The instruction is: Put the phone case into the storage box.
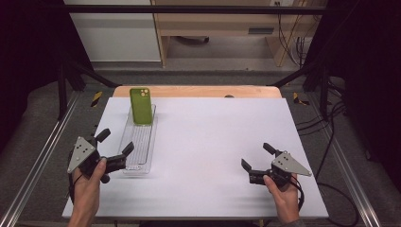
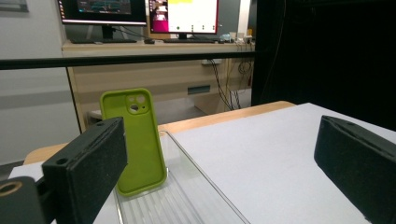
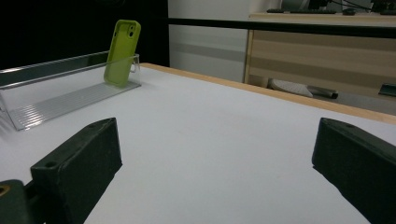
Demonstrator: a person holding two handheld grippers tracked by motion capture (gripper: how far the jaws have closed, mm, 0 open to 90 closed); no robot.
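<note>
So the biggest thing in the shot was the table (image 1: 213, 142), covered by a white sheet, with a strip of bare wood showing along the far edge. Behind it sat a wooden desk (image 2: 154, 70) with two monitors (image 2: 184, 16) lit up on top.

Next down in size: a long clear plastic tray (image 1: 138, 142) lay on the left part of the table, running from near the far edge back toward the person. It had a ribbed floor and low see-through walls.

A green phone case (image 1: 141, 106) stood nearly upright at the far end of that tray, leaning back a bit, bottom edge resting on the tray floor. The camera cutout was at the top.

Then the tongs. The left gripper (image 1: 116, 147) was held low at the near end of the tray, one jaw tip right at the tray's near corner; couldn't tell if it actually touched. Its jaws were spread wide with nothing between them, well short of the case. The right gripper (image 1: 255, 156) was over on the right side of the table, well apart from the tray, jaws also wide apart and empty, just bare sheet in front of it.
</note>
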